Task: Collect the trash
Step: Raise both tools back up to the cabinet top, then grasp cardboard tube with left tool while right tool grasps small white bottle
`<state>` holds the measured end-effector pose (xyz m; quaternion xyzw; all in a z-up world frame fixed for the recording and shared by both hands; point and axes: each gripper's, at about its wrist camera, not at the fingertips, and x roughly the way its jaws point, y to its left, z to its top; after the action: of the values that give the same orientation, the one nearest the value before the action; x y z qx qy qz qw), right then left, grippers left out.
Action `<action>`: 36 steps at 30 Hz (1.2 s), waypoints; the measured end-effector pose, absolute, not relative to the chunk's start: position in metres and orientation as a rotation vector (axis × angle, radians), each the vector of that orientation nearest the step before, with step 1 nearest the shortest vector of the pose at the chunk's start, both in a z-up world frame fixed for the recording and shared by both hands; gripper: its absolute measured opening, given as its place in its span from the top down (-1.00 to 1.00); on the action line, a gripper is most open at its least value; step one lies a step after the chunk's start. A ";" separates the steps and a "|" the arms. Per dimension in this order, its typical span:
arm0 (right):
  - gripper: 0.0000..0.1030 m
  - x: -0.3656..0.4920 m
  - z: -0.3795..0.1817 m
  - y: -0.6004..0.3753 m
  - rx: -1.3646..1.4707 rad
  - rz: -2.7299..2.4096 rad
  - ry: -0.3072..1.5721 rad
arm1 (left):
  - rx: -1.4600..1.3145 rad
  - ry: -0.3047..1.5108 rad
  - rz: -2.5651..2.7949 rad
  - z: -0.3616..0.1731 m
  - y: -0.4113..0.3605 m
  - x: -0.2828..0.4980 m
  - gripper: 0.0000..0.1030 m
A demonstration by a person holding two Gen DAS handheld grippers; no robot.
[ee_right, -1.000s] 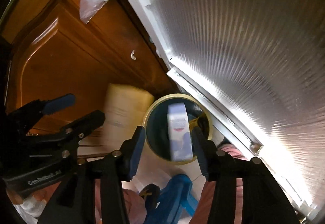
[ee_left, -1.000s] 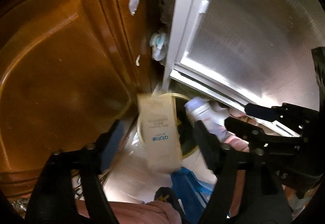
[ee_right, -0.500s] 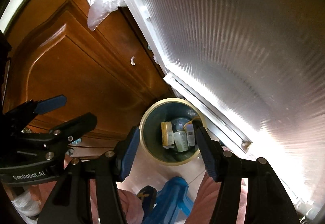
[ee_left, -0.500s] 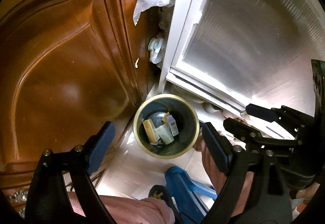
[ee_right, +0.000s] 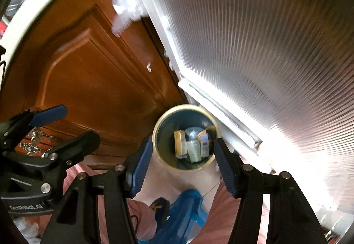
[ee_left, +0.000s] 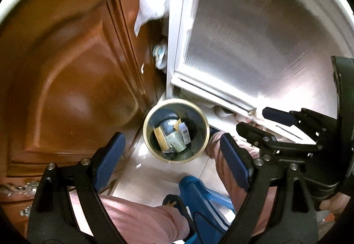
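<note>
Now: left gripper (ee_left: 172, 156) jaws wide apart, nothing between pads. Right gripper (ee_right: 182, 165) jaws apart too, empty. Both point down over round trash bin (ee_left: 176, 131) on tile floor, wedged between wooden cabinet door (ee_left: 73, 80) and frosted glass door (ee_left: 254, 40). Small boxes (ee_left: 172, 139) lie at bin bottom. Blue stool (ee_left: 199, 197) below grippers.

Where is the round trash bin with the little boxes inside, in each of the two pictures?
Left wrist view: the trash bin sits just below the middle, on the pale floor, between the wooden door and the white frosted panel.
Right wrist view: the trash bin is lower middle, just above the gap between the blue pads.
Shared landmark: the brown wooden door stands to the left of the bin in both.
</note>
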<state>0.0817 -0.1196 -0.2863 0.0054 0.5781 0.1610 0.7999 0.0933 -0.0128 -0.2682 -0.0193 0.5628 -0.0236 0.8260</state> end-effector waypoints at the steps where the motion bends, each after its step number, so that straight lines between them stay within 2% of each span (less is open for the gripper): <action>1: -0.14 0.079 -0.275 -0.117 -0.013 0.343 1.202 | -0.041 1.180 -0.053 -0.260 -0.013 0.091 -0.66; 14: -0.14 0.042 -0.114 -0.130 -0.064 0.382 0.859 | -0.038 0.887 -0.066 -0.108 -0.009 0.069 -0.66; 23: -0.14 0.084 -0.007 -0.211 0.047 0.202 0.733 | 0.001 0.783 -0.212 -0.027 -0.049 0.104 -0.65; 29: -0.14 0.156 0.017 -0.288 0.164 0.023 0.733 | 0.049 0.717 -0.278 0.005 -0.091 0.165 -0.65; 34: -0.13 0.226 -0.001 -0.342 0.254 -0.059 0.805 | 0.068 0.707 -0.325 0.012 -0.125 0.218 -0.59; 36: -0.12 0.251 -0.017 -0.352 0.275 -0.075 0.835 | 0.082 0.715 -0.334 0.007 -0.135 0.237 -0.50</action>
<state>0.2515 -0.3518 -0.0170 0.1332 0.4042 -0.0362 0.9042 0.2366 -0.1353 0.0073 0.0399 0.3481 -0.1625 0.9224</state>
